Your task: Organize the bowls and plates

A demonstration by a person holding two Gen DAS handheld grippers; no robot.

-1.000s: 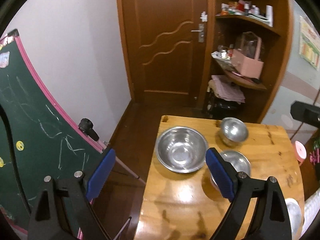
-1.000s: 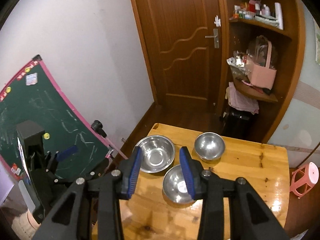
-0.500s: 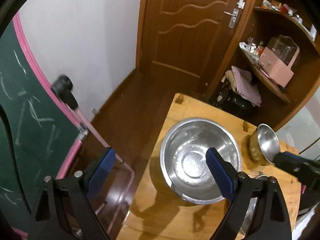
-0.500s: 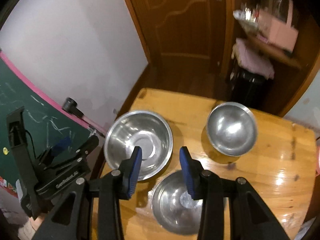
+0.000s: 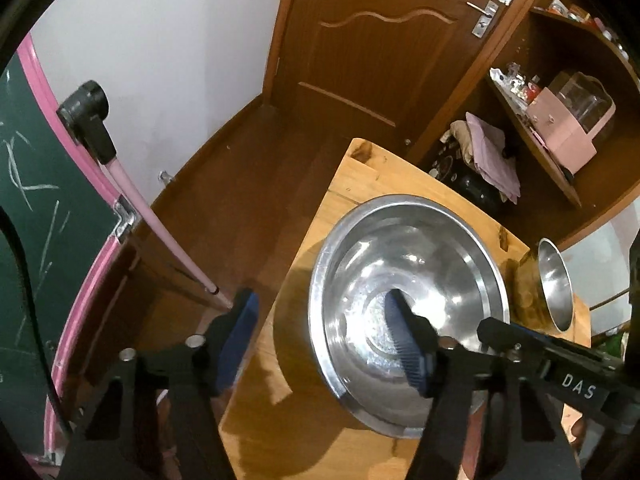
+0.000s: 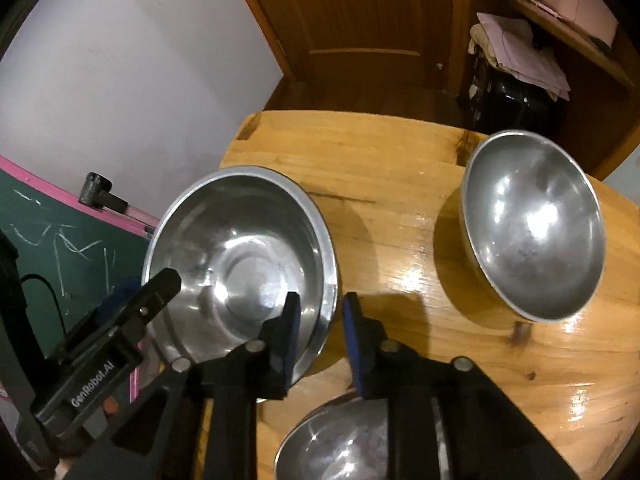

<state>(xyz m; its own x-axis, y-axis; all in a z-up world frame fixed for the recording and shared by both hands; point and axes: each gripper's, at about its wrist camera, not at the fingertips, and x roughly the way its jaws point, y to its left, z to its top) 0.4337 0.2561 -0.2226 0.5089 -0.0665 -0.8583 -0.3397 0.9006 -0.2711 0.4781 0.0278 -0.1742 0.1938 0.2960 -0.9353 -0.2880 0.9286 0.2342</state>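
Note:
A large steel bowl (image 5: 408, 272) (image 6: 240, 248) sits at the left edge of the wooden table (image 6: 384, 168). My left gripper (image 5: 324, 332) is open and straddles the bowl's left rim, one finger inside, one outside over the floor. My right gripper (image 6: 320, 320) is open, its fingers on either side of the bowl's right rim. A medium steel bowl (image 6: 532, 224) (image 5: 554, 284) stands at the right. A third steel bowl (image 6: 340, 440) lies below my right gripper, partly hidden.
A green chalkboard with a pink frame (image 5: 36, 208) stands left of the table over the wooden floor. A wooden door (image 5: 380, 40) and shelves with a pink box (image 5: 568, 128) are behind the table.
Both grippers have moved down and forward to the large bowl. The left gripper now straddles its left rim and the right gripper its right rim.

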